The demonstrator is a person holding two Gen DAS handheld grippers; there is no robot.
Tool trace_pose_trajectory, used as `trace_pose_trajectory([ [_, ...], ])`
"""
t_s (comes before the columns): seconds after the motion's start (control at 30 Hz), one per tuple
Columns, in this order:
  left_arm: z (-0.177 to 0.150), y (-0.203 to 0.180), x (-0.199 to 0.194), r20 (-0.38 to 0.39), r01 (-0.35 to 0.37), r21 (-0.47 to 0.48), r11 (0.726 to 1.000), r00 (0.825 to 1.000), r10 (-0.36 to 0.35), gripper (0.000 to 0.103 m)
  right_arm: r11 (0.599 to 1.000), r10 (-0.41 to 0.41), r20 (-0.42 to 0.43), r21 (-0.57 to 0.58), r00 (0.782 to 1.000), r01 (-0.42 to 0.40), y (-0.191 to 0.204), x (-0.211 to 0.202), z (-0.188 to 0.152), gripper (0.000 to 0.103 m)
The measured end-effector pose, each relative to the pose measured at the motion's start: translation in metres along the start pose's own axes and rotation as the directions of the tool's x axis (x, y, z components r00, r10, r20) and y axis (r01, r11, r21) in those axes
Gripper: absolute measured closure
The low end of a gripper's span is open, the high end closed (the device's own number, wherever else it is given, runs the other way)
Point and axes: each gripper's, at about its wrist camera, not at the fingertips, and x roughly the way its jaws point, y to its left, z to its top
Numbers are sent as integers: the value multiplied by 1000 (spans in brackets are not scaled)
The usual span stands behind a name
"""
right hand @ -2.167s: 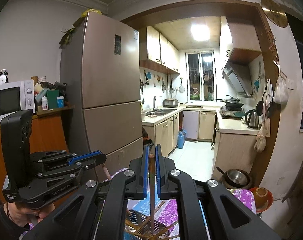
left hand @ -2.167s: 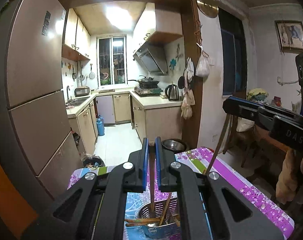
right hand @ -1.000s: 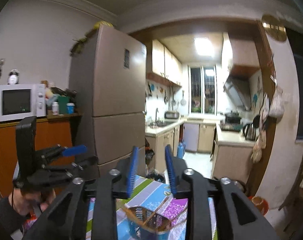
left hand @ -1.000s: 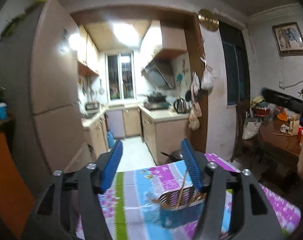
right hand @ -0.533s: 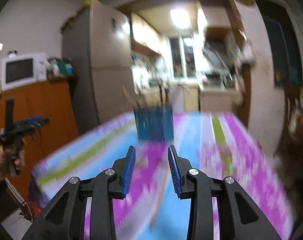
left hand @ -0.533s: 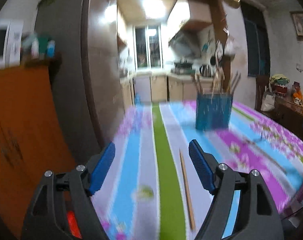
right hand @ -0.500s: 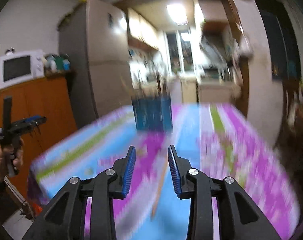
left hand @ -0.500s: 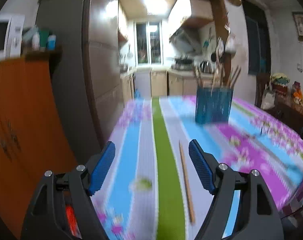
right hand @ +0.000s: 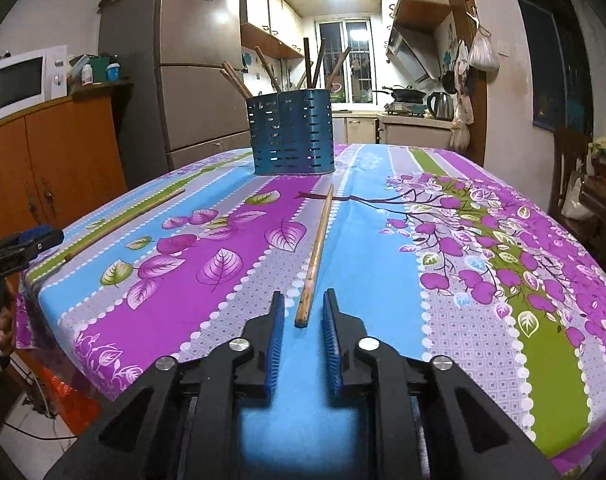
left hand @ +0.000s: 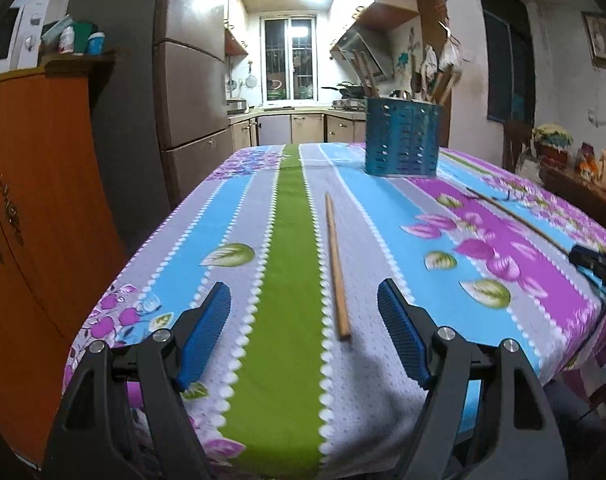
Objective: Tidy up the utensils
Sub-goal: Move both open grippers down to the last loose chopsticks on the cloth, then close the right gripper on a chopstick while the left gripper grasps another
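Two wooden chopsticks lie loose on the flowered, striped cloth of the bench (left hand: 287,240). The left chopstick (left hand: 335,268) is a pale tan stick, thin at its far end and thicker at the near end; in the left wrist view it lies lengthwise in the lower middle of the frame, just right of the green stripe. The right chopstick (right hand: 315,256) looks much the same, lengthwise in the centre of the right wrist view across a grey dotted stripe and the edge of a blue one. The utensil holder (right hand: 291,136), a blue metal tub with rows of slots, stands upright at the upper middle of that frame, well beyond the sticks, and holds several brown chopsticks that lean outward above its rim. The left hand-held gripper (left hand: 303,332) sits at the bottom of its frame with its blue pads wide apart; the left chopstick's near end lies between them, touching neither. The right hand-held gripper (right hand: 303,320) has its jaws closing, only a narrow gap left, with the right chopstick's near end just at that gap and not yet pressed.
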Motion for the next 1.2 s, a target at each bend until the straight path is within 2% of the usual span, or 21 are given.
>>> trace_pose_trajectory([
  [0.13,-7,-8,1,0,-3,27,1000,1000,3,34,1000,-6,5,-17,1000,6,5,0,-2,93],
  [0.33,-19,-12,4,-31,27,15,1000,999,-26,52,1000,-9,9,-5,1000,9,4,0,-2,93],
  [0.5,-18,-17,10,-31,55,18,998,998,-55,78,1000,-13,9,-3,1000,13,4,1,-1,93],
  [0.57,-18,-18,12,-27,56,17,998,998,-55,82,1000,-14,10,-3,1000,14,4,2,-1,93],
  [0.97,-26,-22,8,27,27,13,1000,999,-28,84,999,-31,23,-20,999,31,8,-1,-5,93],
  [1.13,-26,-28,6,34,23,30,999,999,-24,97,999,-44,41,-19,998,45,10,-2,-8,93],
  [1.2,-26,-28,6,33,19,29,999,999,-20,97,999,-45,47,-18,998,46,10,-2,-8,94],
])
